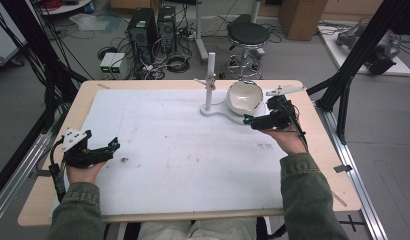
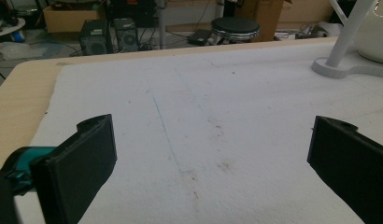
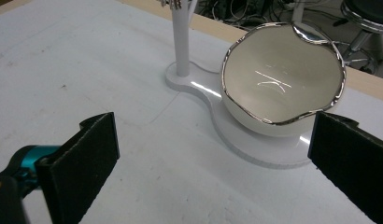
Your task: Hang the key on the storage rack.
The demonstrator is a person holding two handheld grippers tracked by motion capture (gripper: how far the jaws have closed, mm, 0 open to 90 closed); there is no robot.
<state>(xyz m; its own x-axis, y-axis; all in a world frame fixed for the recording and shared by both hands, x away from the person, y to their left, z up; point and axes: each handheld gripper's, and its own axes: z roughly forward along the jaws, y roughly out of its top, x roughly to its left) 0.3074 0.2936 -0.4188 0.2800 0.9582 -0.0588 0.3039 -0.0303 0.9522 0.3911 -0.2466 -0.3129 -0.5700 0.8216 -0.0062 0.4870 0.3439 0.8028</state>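
Bowl (image 3: 283,84) and stand base (image 3: 255,144) are seen just ahead of the right gripper (image 1: 260,120), whose jaws are spread wide with nothing between them; the bowl, white with a wavy silvered rim, sits on the far lobe of the flat white base, and the upright post (image 3: 181,37) rises beyond the jaws to their left. The step in hand is judged to be a reach for the bowl: it would be done well if the jaws were brought in level with the rim, one inside the wall and one outside, and closed gently so the glossy wall is not chipped or tipped off the base. The left gripper (image 1: 100,150) is held well apart from all this, jaws likewise wide and empty over the bare white mat (image 2: 203,116). The mat's faint blue line (image 2: 164,135) and stains are shown by the left gripper view, while the bowl's hollow interior is revealed by the right gripper view.
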